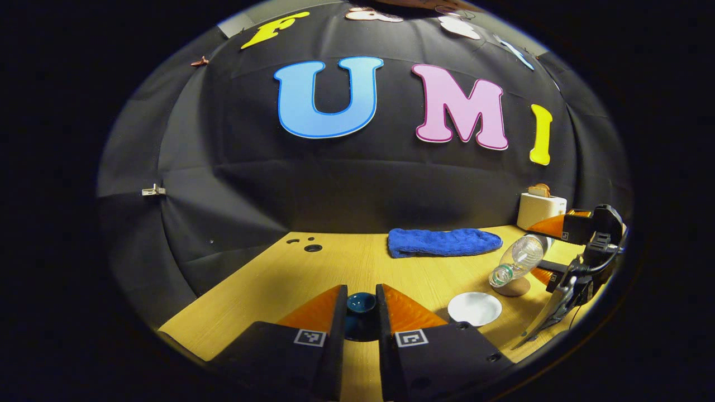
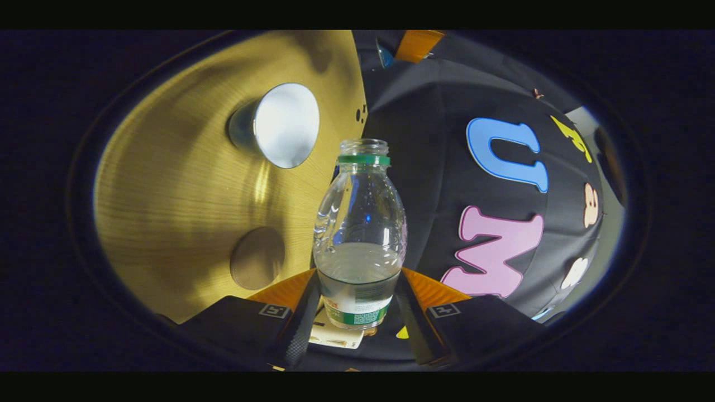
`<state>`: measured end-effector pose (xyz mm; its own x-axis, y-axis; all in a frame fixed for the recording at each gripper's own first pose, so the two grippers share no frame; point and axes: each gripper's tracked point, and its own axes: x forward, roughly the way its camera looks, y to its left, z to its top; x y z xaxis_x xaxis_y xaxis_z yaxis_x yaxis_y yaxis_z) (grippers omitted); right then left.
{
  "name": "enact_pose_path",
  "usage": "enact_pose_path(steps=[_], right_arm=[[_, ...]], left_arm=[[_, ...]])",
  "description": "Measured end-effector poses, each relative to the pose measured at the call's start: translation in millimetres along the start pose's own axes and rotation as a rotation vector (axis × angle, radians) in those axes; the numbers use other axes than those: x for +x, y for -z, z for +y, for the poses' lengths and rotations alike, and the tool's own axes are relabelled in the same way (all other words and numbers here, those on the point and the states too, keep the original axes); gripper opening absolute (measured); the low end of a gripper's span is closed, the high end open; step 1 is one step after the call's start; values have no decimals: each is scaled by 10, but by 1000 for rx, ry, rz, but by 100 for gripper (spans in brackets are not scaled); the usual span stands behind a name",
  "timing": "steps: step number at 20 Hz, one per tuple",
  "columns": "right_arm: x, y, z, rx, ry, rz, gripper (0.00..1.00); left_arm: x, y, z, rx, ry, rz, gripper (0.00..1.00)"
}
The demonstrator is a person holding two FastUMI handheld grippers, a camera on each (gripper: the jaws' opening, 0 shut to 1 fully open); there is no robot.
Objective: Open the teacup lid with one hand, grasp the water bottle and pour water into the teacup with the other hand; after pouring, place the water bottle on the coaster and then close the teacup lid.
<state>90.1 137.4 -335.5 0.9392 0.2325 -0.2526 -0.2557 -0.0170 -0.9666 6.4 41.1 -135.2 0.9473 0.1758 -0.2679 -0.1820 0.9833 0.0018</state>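
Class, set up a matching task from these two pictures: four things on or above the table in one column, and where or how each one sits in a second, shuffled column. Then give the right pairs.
Column A
1. water bottle
2. teacup lid
3. blue towel
4. coaster

Column B
a. lying flat near the booth's back wall
b. tilted, gripped in the jaws of the right gripper
c. on the table with nothing standing on it
d. held in the jaws of the left gripper

Pairs: 1-b, 2-d, 3-a, 4-c
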Motion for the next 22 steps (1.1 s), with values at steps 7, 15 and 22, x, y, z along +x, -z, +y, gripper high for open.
enact_pose_path(steps=[7,15,22], right_arm=[[58,-29,-24,-75,14,-13,74],[73,-44,-94,-149,56,-40,74],[106,-63,-213,-229,104,-71,74]], left_arm=[[6,25,-4,-8,2,9,31],[-5,23,24,-2,0,11,27],[-14,27,18,-14,6,10,27]])
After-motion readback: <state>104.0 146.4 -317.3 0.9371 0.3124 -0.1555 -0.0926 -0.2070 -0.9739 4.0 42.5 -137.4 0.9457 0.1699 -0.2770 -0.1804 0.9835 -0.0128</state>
